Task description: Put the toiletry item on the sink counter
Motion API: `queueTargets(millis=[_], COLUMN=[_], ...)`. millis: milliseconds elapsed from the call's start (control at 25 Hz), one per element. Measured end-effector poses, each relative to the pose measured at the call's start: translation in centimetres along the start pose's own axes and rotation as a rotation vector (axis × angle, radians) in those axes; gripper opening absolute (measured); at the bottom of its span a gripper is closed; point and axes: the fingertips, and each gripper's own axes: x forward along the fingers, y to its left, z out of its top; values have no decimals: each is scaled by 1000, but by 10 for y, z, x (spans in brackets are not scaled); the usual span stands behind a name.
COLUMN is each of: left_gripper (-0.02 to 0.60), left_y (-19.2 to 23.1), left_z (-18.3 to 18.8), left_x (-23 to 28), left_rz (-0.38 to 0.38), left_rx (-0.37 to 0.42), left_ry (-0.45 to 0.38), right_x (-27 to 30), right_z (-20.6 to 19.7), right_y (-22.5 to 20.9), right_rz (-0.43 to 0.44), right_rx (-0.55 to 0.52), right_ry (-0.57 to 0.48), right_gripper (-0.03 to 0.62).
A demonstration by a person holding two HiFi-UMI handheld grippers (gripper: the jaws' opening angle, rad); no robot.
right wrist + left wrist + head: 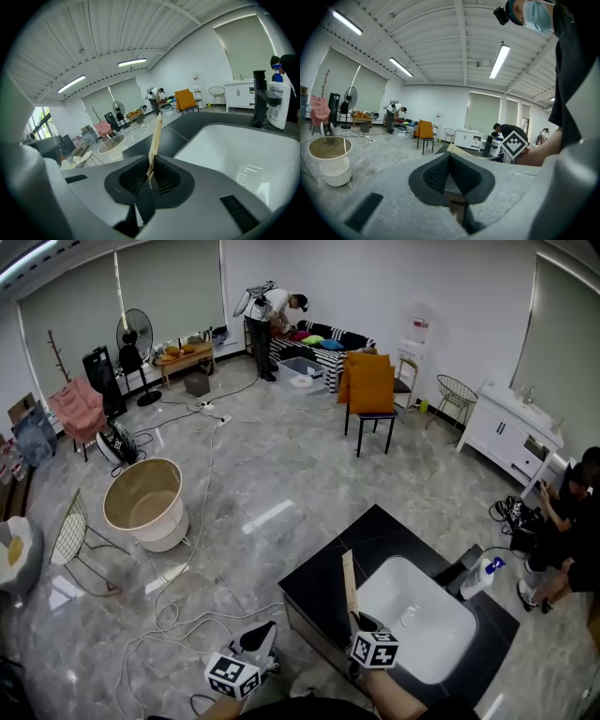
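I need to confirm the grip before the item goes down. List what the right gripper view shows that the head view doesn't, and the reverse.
Only the right gripper view: the right gripper shut on the lower end of the thin tan strip, and the ceiling lights. Only the head view: the left gripper, low beside the counter's near corner, and white cables on the floor. Both: the white basin, the black counter and the spray bottle.

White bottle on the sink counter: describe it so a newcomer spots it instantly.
Find the black sink counter with the white basin at the bottom of the head view. At the basin's right rim, beside the black faucet, stands the white bottle. Its blue top and white body set it apart.
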Motion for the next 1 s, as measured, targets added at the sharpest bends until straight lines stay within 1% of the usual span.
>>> queueTargets(millis=[160,280,640,1000], left_gripper=[0,0,0,0], left_y=[20,33,61,89], left_z=[8,14,26,32], left_x=[8,16,42,62], left_rz=[-2,-9,-45,-66], left_rx=[-4,2,34,41], left_ry=[-1,-3,15,25], right_x=[24,41,83,113], right_z=[1,4,8,17], right_y=[-3,-4,-17,-20], right_rz=[-27,-39,-117,-158], right_rx=[57,80,115,139], right_ry=[13,23,47,61], right_gripper=[35,35,35,38])
